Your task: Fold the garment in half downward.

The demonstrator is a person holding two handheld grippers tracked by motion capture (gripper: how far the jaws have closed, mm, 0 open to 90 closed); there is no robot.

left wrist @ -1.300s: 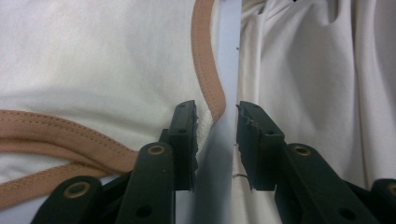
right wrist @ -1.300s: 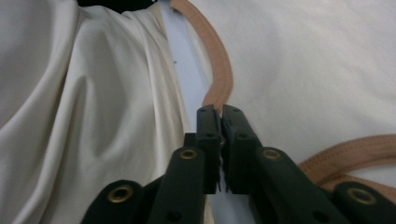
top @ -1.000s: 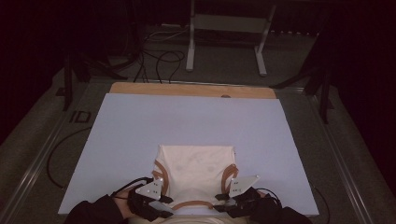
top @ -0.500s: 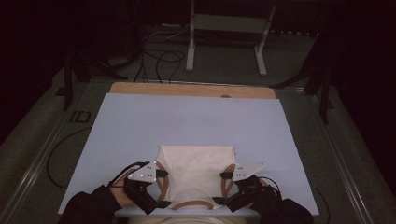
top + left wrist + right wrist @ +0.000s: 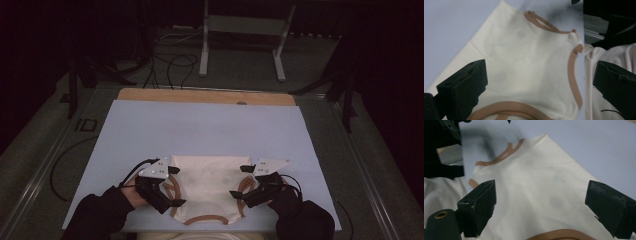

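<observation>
- Left gripper (image 5: 172, 197): near-left part of the table (image 5: 150, 125), held in the person's left hand (image 5: 134, 195), dark sleeve (image 5: 97, 215) coming up from the bottom edge.
- Jaws wide apart and have just been opening; nothing pinched. In the left gripper view the shirt lies flat below and between them, pads not touching it.
- Cable (image 5: 135, 170) loops off the gripper body; grey plate (image 5: 156, 168) on top.
- Shirt (image 5: 207, 187): cream sleeveless top with brown trim (image 5: 205, 219), spread flat on the pale blue table top, near edge, roughly centred between both grippers. Straight hem faces away from the person, neck opening toward them.
- Brown armhole trim sits just beside each gripper's tips, left and right.
- Right gripper (image 5: 239, 192): near-right part of the table, in the right hand (image 5: 280, 197), just beside the shirt's right armhole.
- Jaws also wide apart, just been opening, gripping nothing; right gripper view shows shirt fabric under the gap, pads clear of it.
- Far edge of table: bare wood strip (image 5: 205, 96). Behind it, floor with cables (image 5: 170, 60) and a metal stand (image 5: 242, 40).
</observation>
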